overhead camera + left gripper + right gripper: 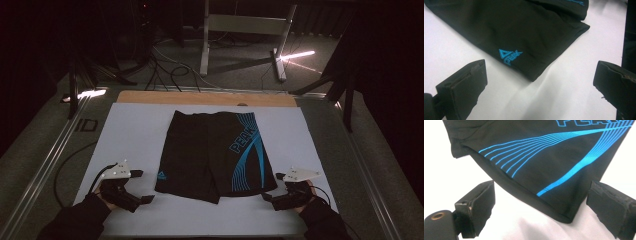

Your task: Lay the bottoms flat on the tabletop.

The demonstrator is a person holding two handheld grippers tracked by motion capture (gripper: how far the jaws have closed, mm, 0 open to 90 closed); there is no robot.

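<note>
Two handheld grippers rest on a white table mat, jaws spread wide and empty. Left gripper sits just beside the lower-left hem of flat-laid black shorts with blue striping; right gripper sits just beside the lower-right hem corner.

Shorts lie flat at the middle of the mat, which covers the counter; waistband toward the far edge, leg hems toward the person. The left gripper rests on the mat just beside the left leg hem, the right gripper just beside the right leg hem. Behind the counter, cables and a frame stand on the floor.
</note>
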